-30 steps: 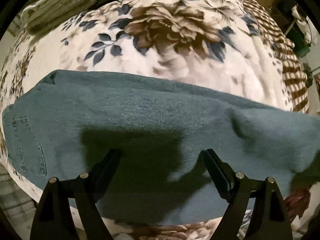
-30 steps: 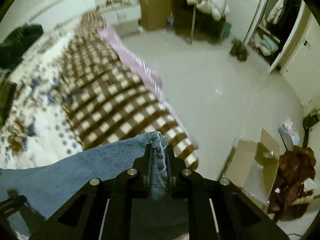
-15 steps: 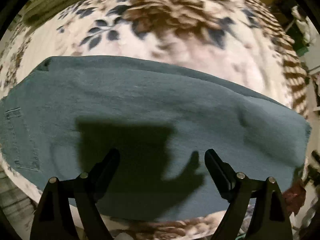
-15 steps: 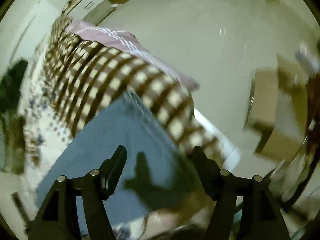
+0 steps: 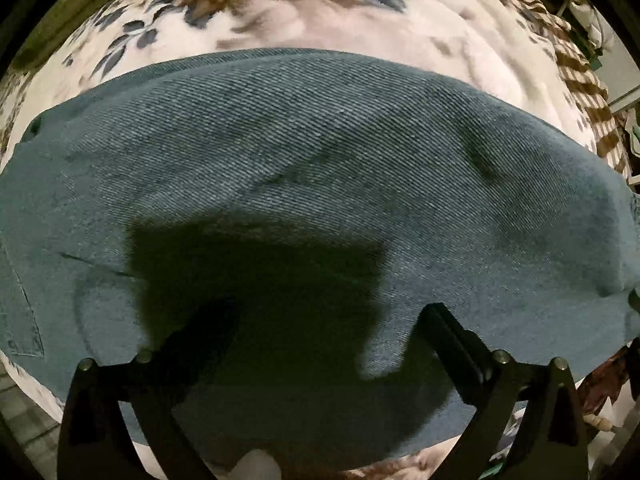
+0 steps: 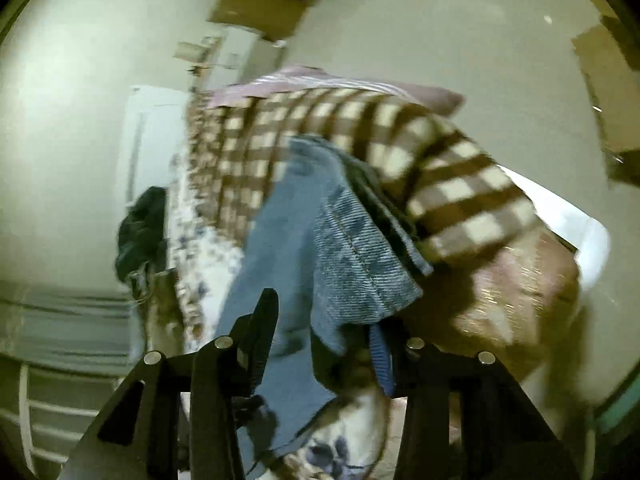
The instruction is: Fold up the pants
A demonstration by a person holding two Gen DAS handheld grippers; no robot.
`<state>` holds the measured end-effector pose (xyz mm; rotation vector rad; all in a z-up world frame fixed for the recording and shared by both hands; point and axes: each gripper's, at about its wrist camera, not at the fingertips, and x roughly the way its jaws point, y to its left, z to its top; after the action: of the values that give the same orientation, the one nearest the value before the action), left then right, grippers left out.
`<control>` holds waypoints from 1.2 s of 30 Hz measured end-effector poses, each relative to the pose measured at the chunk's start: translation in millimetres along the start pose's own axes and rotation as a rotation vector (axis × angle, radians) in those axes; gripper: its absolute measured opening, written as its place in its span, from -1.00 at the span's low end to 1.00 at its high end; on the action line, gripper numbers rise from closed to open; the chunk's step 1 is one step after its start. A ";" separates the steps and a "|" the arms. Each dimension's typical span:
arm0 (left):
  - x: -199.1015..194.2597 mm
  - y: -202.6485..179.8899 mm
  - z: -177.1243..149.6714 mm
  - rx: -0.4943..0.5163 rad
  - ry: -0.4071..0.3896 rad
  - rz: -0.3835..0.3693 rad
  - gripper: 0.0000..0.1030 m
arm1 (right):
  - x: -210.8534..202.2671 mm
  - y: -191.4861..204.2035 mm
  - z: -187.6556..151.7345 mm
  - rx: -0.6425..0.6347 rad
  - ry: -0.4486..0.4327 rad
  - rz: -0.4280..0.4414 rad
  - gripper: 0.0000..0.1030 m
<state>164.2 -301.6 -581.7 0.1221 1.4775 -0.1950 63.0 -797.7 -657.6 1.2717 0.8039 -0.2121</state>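
Both claws gape, gripping nothing: left gripper (image 5: 324,344) over the pants (image 5: 320,168), right gripper (image 6: 332,332) at the hem, which apparently overhangs the bed (image 6: 460,200) corner and may slide off.

Blue denim pants (image 5: 320,184), folded lengthwise, flat across floral blanket (image 5: 360,20)

Dim yellowish light, hard gripper shadow on pants (image 5: 320,152), motion-blurred, fisheye-warped edges.

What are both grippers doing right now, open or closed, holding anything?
Left gripper: open, holding nothing, over the flat blue-green denim pants.
Right gripper: open, holding nothing; the pants' hem lies loose between its fingers.
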 end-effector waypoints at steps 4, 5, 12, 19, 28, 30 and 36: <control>18.9 -25.8 37.0 -0.013 0.016 0.015 1.00 | 23.1 9.2 -1.3 -0.051 0.044 -0.048 -0.08; 22.3 -29.7 45.1 -0.014 0.019 0.018 1.00 | 25.7 16.8 1.5 -0.056 0.057 -0.041 -0.08; 22.0 -40.6 63.3 -0.016 0.045 0.024 1.00 | 17.0 39.5 -21.5 -0.126 -0.060 -0.165 -0.15; 29.4 -36.2 83.7 -0.015 0.052 0.022 1.00 | 33.2 65.2 -16.1 -0.182 -0.133 -0.224 -0.40; 17.6 -38.5 69.8 -0.017 0.050 0.025 1.00 | 53.1 30.1 -5.4 -0.048 -0.070 -0.291 -0.46; 16.8 -38.1 68.8 -0.016 0.046 0.024 1.00 | 49.9 23.5 2.7 0.012 -0.111 -0.264 -0.46; 16.7 -37.3 67.3 -0.020 0.032 0.027 1.00 | 65.7 67.2 0.2 -0.173 -0.113 -0.227 -0.44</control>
<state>223.5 -352.5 -590.8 0.1297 1.5085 -0.1566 147.8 -758.1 -648.1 0.9968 0.8505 -0.3856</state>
